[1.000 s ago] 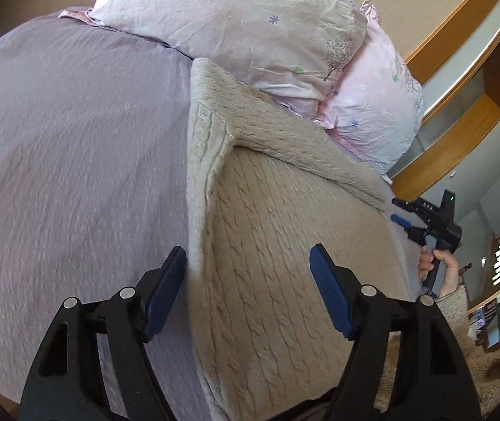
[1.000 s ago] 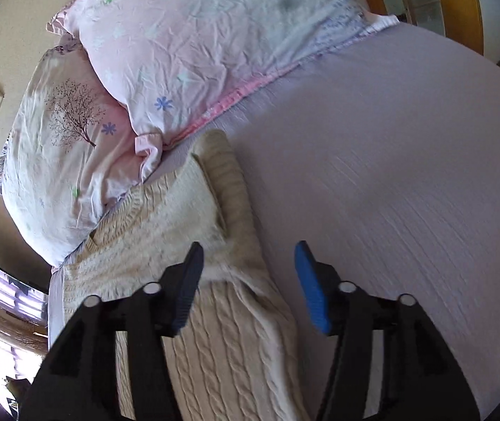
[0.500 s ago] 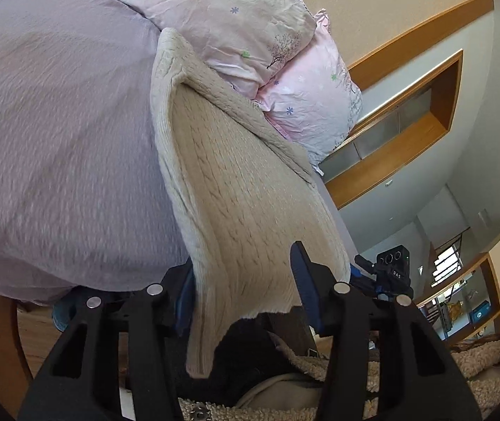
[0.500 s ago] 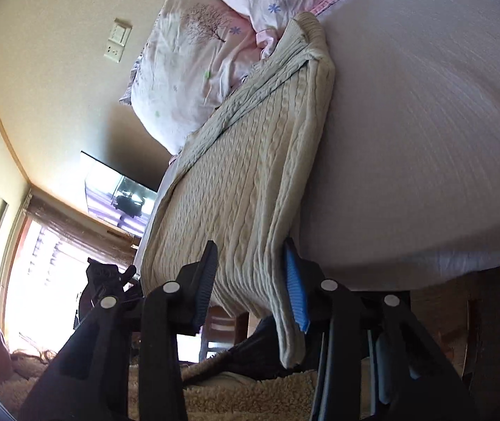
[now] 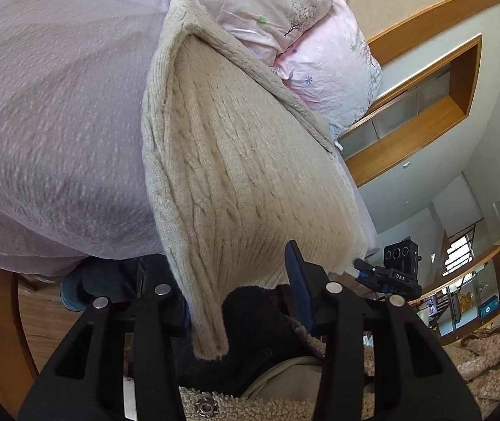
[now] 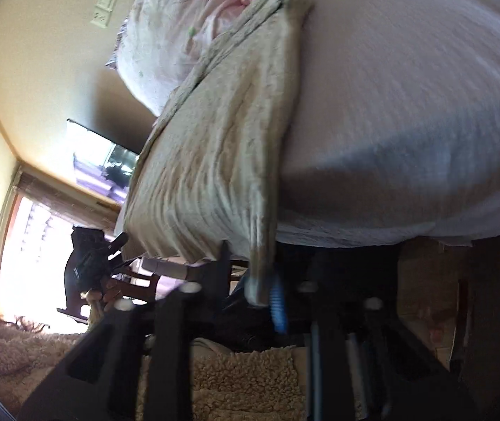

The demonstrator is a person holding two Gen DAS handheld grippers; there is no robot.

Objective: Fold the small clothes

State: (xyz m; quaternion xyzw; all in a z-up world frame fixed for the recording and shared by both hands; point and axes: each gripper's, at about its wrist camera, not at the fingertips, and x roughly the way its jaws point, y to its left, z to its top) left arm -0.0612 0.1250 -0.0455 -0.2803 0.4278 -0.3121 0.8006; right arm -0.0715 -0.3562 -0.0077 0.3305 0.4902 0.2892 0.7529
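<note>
A beige cable-knit sweater [image 5: 236, 161] lies on the lilac bed [image 5: 50, 112], its near hem hanging over the bed's edge. My left gripper [image 5: 241, 294] is at that hem; the sweater's left corner hangs between its blue pads, which stand apart. In the right wrist view the same sweater [image 6: 222, 147] hangs over the edge, and its right corner drops between my right gripper's [image 6: 250, 287] pads. That view is blurred, so the right jaws' state is unclear. The right gripper also shows in the left wrist view [image 5: 390, 273].
Two pink floral pillows [image 5: 285, 17] lie at the head of the bed behind the sweater. A wooden shelf niche [image 5: 421, 105] is in the wall at the right. The person's fleecy clothing [image 6: 243, 379] fills the bottom of both views.
Both grippers have dropped from above the bed to below its near edge, tilting upward. The sweater's hem corners now hang between their pads.
</note>
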